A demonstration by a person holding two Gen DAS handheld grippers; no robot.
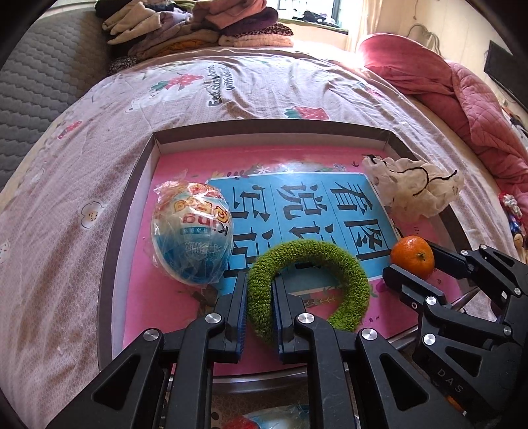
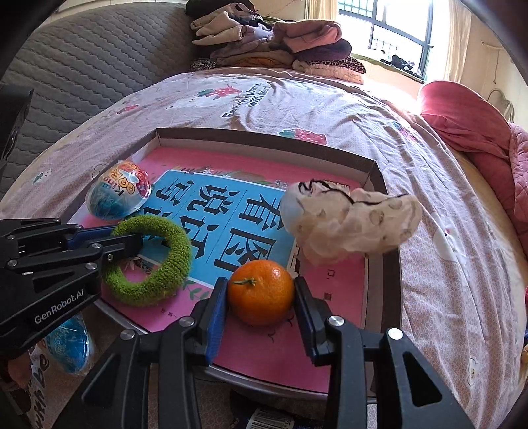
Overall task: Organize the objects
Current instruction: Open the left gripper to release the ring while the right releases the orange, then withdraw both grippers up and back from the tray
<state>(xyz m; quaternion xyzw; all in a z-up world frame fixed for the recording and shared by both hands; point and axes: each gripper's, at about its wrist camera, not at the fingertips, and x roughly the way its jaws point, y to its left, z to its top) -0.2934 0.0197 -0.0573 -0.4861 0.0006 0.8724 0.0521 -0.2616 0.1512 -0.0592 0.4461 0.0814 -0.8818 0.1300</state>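
A shallow brown box (image 1: 132, 184) with a pink and blue printed floor lies on the bed. In it are a wrapped toy egg (image 1: 191, 234), a green fuzzy ring (image 1: 307, 283), an orange tangerine (image 1: 412, 255) and a crumpled white cloth (image 1: 412, 184) over the right wall. My left gripper (image 1: 259, 293) is shut on the left side of the green ring (image 2: 155, 260). My right gripper (image 2: 260, 297) is shut on the tangerine (image 2: 260, 290), low over the box floor (image 2: 330, 297). The egg (image 2: 118, 194) and the cloth (image 2: 349, 224) also show in the right wrist view.
A pile of folded clothes (image 1: 198, 29) lies at the far end of the bed. A red quilt (image 1: 462, 82) is bunched at the right. A grey quilted headboard (image 2: 82, 66) is at the left. Another blue wrapped item (image 2: 69, 343) lies below the box's near edge.
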